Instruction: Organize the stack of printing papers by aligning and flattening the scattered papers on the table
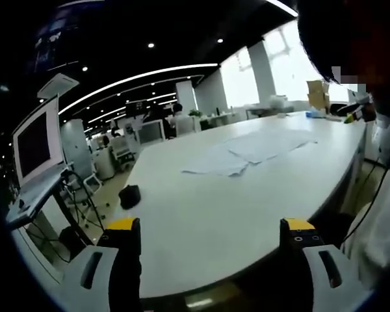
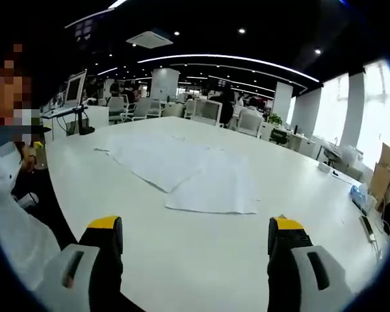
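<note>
The large white oval worktop (image 2: 182,260) carries the scattered white printing papers (image 2: 182,169), lying loose and overlapping at its middle, far from both tools. The step in hand seems to be the approach: nothing is gathered yet. The left tool (image 1: 211,237) and the right tool (image 2: 195,237) both stand released, jaws wide apart, holding nothing. Next, I judge, both must reach the sheets and push their edges together. A small black object (image 1: 129,195) sits near the left edge. No writing is readable.
</note>
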The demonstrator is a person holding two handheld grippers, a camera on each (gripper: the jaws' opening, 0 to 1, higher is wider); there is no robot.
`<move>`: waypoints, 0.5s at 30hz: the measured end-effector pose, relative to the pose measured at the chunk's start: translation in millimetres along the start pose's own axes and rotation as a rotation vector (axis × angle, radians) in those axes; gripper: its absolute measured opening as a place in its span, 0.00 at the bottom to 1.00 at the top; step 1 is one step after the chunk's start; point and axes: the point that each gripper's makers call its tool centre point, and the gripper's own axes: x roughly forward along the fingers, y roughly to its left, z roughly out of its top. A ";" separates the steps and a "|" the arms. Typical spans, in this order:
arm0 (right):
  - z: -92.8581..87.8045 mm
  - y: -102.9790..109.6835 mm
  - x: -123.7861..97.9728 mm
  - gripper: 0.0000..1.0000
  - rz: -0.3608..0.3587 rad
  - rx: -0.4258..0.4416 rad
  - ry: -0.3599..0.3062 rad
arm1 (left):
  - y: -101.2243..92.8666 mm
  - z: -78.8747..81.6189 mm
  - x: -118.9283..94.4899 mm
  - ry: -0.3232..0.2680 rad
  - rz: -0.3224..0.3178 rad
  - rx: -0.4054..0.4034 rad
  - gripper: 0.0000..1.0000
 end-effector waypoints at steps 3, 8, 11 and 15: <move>-0.1 0.6 0.0 0.88 -0.002 -0.006 0.007 | -0.9 -0.3 0.4 0.003 -0.004 0.003 0.91; -0.7 0.2 0.6 0.87 -0.002 -0.006 0.013 | -1.2 -0.2 0.4 0.002 -0.003 0.001 0.91; -0.6 0.0 1.2 0.87 -0.001 -0.003 0.012 | -1.8 0.2 -0.1 0.000 -0.005 -0.002 0.91; -0.9 -0.3 2.5 0.87 0.003 -0.003 0.013 | -1.2 0.3 -0.9 0.000 -0.004 -0.003 0.91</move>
